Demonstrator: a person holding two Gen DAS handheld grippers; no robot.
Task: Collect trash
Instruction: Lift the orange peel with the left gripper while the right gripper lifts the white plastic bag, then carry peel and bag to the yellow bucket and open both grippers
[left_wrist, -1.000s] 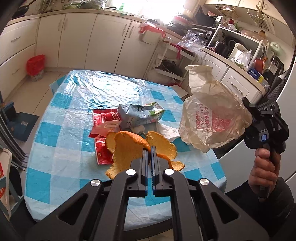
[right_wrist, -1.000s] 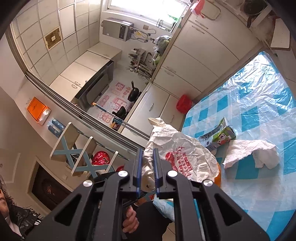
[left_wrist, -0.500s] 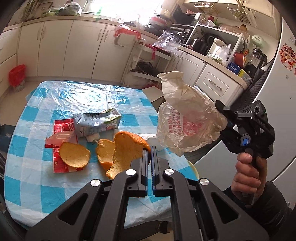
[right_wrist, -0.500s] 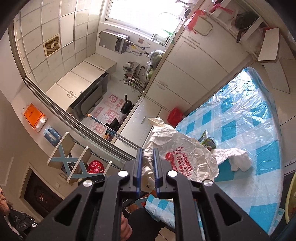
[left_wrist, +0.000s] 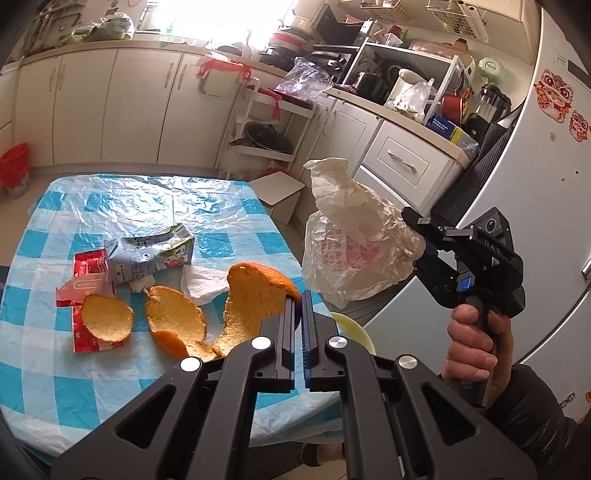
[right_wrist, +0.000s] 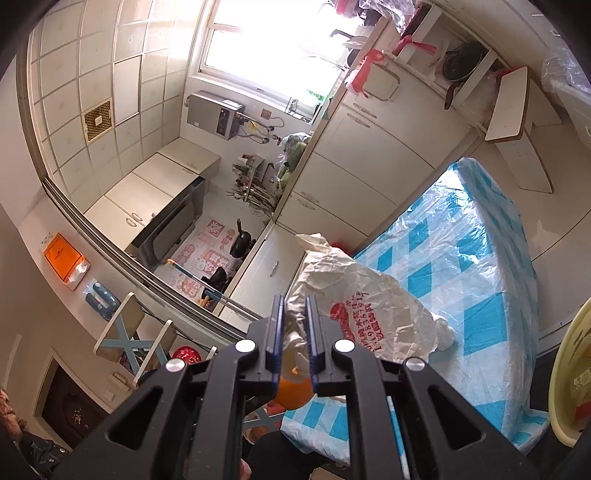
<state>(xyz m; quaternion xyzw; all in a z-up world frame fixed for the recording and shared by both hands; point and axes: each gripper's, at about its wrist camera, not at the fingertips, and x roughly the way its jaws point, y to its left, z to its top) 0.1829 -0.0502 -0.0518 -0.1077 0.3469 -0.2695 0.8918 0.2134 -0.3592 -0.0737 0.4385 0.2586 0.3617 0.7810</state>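
Peel (left_wrist: 255, 295) pinched in left gripper (left_wrist: 297, 295); bag (right_wrist: 354, 295) in right gripper (right_wrist: 295, 301).

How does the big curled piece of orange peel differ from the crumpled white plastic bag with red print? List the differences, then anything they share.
1. The curled orange peel is thick and stiff, orange outside; the crumpled white plastic bag is thin and translucent.
2. The peel is pinched in the left claw over the checked table; the bag hangs from the right claw beyond its edge.
3. The bag is larger.
Shared: both are gripped trash, lifted clear.
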